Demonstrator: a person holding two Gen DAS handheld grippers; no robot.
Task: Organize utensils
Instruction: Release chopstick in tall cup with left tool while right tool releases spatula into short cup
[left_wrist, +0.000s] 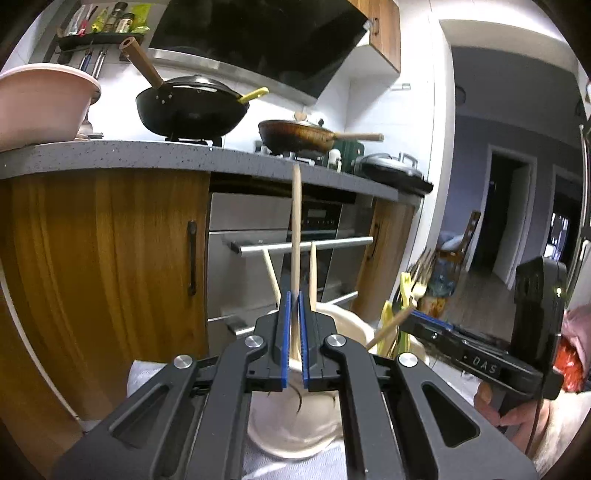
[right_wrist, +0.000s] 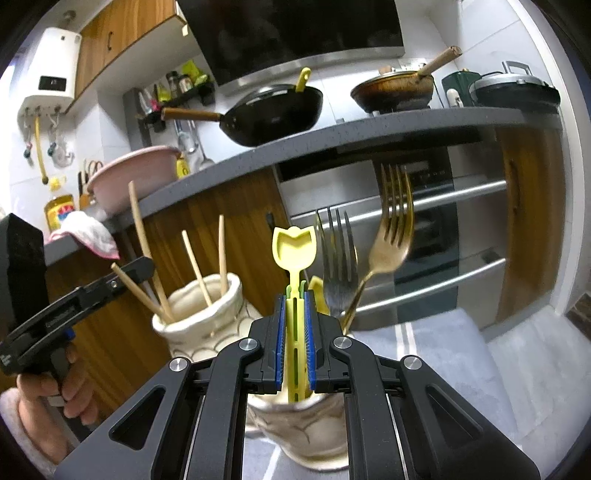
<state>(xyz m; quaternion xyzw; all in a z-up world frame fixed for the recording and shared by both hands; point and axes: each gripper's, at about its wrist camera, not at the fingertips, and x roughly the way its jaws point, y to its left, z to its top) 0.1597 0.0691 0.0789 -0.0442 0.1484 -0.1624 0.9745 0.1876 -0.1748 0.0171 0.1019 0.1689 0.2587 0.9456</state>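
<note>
Since both hands are working at once here, each gripper seems to have its own pot to feed, which makes sense for sorting by type. Left gripper (left_wrist: 294, 295) is clamped tight on a pale wooden chopstick (left_wrist: 296, 221), holding it near upright with the lower end going down into the cream ceramic vase-shaped holder (left_wrist: 295, 424) right below the jaws. Upright is the only way it slides in beside the other wooden chopsticks (right_wrist: 199, 266) already standing in there, so I'd guess that's the reason for the grip low on the shaft

Right gripper (right_wrist: 295, 317) is squeezed shut on the slotted handle of a yellow plastic scoop-ended utensil (right_wrist: 294, 251), scoop end up, handle end dipping into a second cream ceramic holder (right_wrist: 299, 424). That one already has a silver metal fork (right_wrist: 338, 258) and a gold-coloured metal fork (right_wrist: 391, 240) leaning tines-up, so looks like chopsticks go in one pot and everything else in the other

Both holders sit on a grey striped cloth (right_wrist: 424, 350) in front of the oven. I can't tell if either utensil has bottomed out yet, so I'd say letting go comes next, carefully, since the forks lean close
</note>
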